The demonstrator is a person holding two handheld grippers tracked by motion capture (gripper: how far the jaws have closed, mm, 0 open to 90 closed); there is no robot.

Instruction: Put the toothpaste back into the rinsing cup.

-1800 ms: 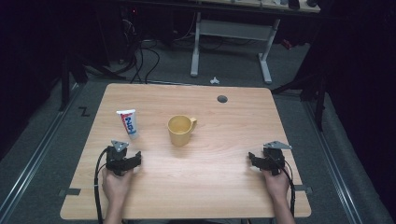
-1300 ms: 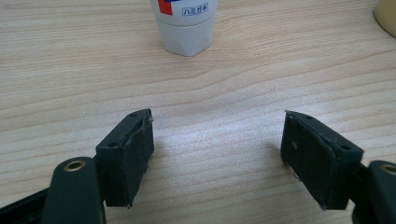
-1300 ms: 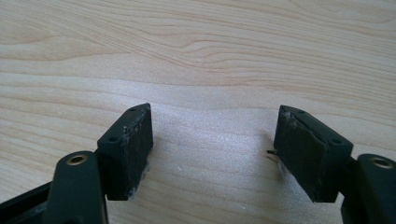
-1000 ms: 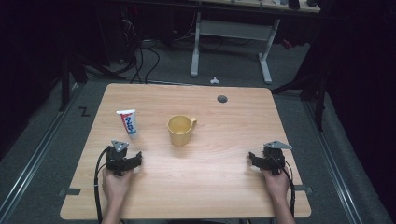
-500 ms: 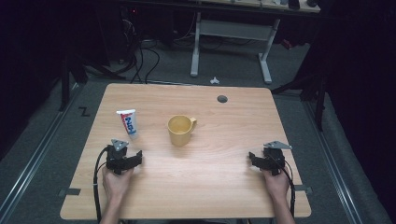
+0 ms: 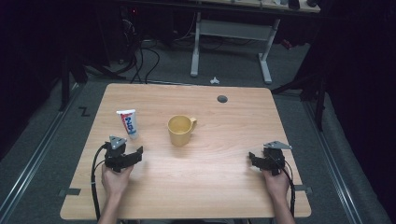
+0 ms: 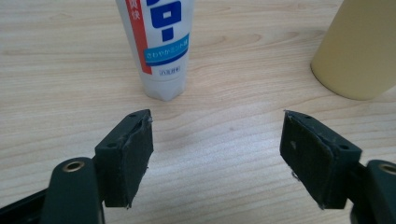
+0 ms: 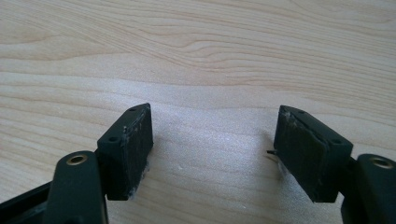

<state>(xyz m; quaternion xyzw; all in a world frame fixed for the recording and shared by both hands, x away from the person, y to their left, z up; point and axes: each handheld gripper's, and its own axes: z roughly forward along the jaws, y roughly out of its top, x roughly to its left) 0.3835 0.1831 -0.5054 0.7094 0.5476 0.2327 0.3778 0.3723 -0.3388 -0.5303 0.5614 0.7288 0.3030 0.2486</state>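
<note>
Toward the lower left of the high view I have my left tongs resting low over the bench, with the jaws spread wide and nothing between them. Just above them in that frame lies the toothpaste tube, white with blue and red print, its flat crimped end pointing up the frame. From the left gripper view the tube fills the upper middle, its narrow end pointing down at the gap between my jaws but apart from both pads. At the upper right edge of that view I see the side of the yellow mug, near the tube but not touching it. In the high view the mug stands upright near the centre, handle turned to the right of the frame. At the lower right, my right tongs sit well apart from both things; in the right gripper view their jaws also stand wide, with bare wood grain between them.
</note>
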